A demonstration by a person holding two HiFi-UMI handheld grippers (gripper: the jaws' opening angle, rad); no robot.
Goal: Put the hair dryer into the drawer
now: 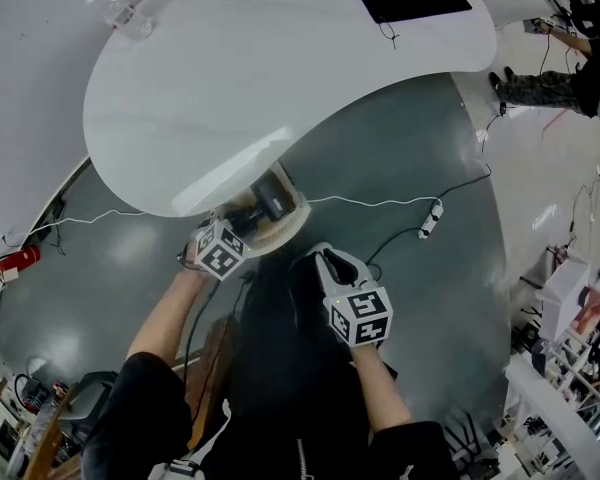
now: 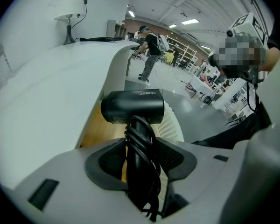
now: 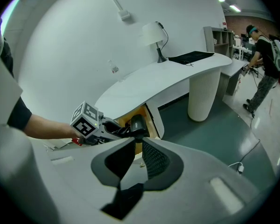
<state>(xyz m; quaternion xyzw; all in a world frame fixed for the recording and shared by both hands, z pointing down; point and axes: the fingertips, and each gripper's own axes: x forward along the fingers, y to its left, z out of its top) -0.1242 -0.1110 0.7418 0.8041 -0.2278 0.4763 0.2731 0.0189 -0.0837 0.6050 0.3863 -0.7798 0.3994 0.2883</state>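
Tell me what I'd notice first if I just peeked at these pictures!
A black hair dryer, its cord wound round the handle, is pinched in the left tool right over an open drawer with a wooden inside. The drawer sticks out from under a big curvy white table. The right tool hangs nearby, shut and empty.

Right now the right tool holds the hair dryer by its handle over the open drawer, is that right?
No. It is the left tool that holds the hair dryer by its handle over the open drawer; the left gripper view shows the handle clamped between its jaws.
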